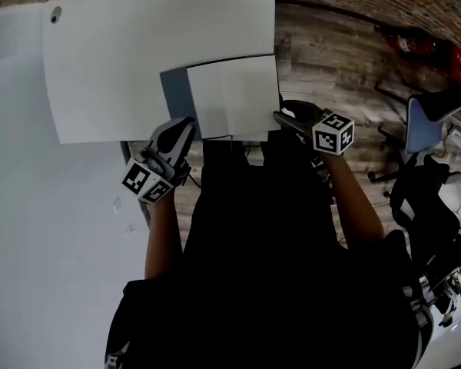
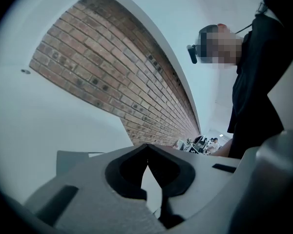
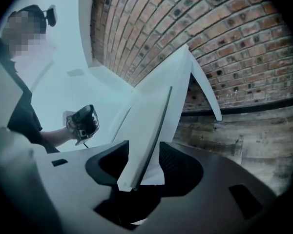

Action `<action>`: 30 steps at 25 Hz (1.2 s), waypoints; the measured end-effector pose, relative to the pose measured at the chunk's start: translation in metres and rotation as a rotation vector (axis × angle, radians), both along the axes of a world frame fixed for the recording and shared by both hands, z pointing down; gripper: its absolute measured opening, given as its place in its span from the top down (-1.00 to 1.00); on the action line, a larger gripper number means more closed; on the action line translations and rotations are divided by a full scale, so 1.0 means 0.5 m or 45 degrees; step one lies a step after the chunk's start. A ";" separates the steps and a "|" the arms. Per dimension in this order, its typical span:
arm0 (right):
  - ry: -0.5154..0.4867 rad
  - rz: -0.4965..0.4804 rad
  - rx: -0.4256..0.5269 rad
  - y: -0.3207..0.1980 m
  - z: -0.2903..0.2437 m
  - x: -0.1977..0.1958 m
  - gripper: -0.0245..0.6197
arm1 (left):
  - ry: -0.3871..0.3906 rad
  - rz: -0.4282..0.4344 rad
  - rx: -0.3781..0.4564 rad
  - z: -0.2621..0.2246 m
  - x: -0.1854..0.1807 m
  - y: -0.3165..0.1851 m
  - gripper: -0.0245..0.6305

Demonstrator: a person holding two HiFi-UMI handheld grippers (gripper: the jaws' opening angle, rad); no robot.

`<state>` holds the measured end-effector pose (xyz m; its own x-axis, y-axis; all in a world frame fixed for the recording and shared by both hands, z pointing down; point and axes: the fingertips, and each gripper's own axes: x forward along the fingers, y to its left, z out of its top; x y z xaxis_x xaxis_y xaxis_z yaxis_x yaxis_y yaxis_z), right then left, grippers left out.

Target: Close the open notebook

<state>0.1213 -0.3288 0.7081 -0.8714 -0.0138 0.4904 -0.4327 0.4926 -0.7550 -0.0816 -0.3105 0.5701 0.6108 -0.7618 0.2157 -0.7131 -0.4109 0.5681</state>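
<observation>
White table by a brick wall carries the open notebook at its near edge. Right tool gapes around its right-hand edge (probably to fold it over); left tool is clenched empty, near the grey cover.

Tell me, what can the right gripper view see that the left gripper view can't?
Only the right gripper view: the notebook edge standing between open fingers, the left gripper, and wooden floor. Only the left gripper view: shut fingers with nothing between them, and far-off clutter. Both: the brick wall, the white table and the person.
</observation>
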 end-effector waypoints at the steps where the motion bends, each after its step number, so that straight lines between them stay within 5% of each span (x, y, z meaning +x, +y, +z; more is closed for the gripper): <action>1: -0.011 0.006 -0.020 -0.003 0.011 -0.001 0.30 | 0.001 0.001 -0.015 0.013 0.006 0.005 0.87; 15: -0.161 0.044 -0.233 0.011 0.025 -0.021 0.63 | 0.091 0.082 -0.220 0.136 0.071 0.072 0.87; 30: -0.154 0.026 -0.193 0.015 -0.051 -0.029 0.72 | 0.156 0.060 -0.161 0.109 0.055 0.072 0.87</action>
<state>0.1068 -0.3214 0.6826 -0.9243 0.0338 0.3803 -0.3434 0.3616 -0.8668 -0.0540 -0.2747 0.6246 0.6730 -0.7032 0.2295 -0.6167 -0.3620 0.6990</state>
